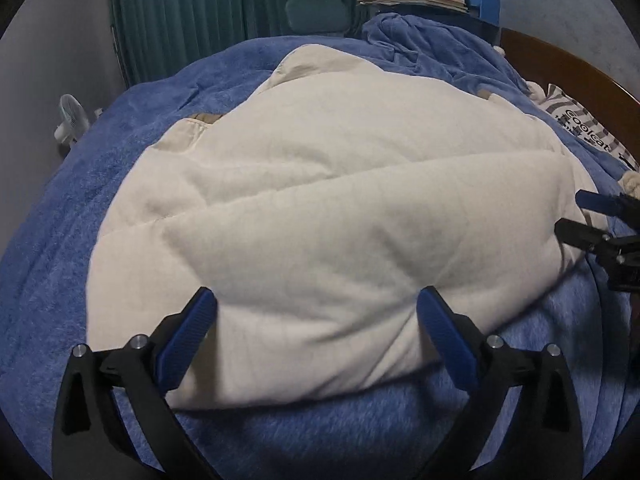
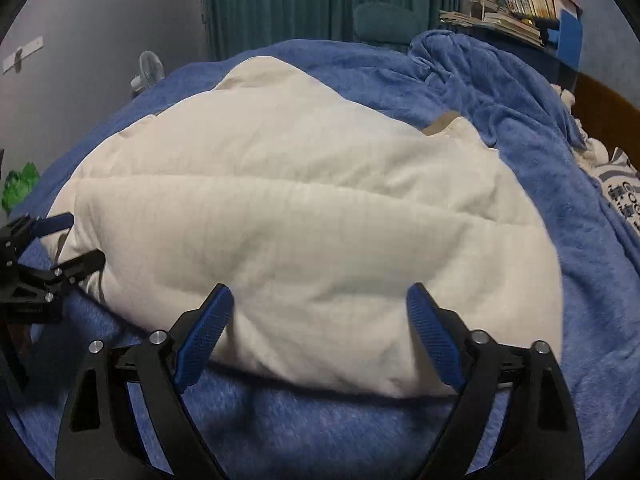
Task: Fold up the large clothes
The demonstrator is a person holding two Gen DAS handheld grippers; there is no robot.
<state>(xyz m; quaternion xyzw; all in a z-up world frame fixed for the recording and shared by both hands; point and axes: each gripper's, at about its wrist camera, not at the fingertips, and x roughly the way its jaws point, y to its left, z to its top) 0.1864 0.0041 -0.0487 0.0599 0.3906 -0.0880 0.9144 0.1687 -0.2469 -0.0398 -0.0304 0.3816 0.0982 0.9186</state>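
Observation:
A large cream garment lies folded over on the blue bedspread; it also shows in the right wrist view. My left gripper is open, its blue fingers on either side of the garment's near edge, holding nothing. My right gripper is open too, straddling the near edge further right. The right gripper also shows at the right edge of the left wrist view, beside the garment. The left gripper shows at the left edge of the right wrist view.
A bunched blue blanket lies at the far right of the bed. A striped pillow and the wooden headboard are on the right. A shelf of books, teal curtains and a small fan stand behind.

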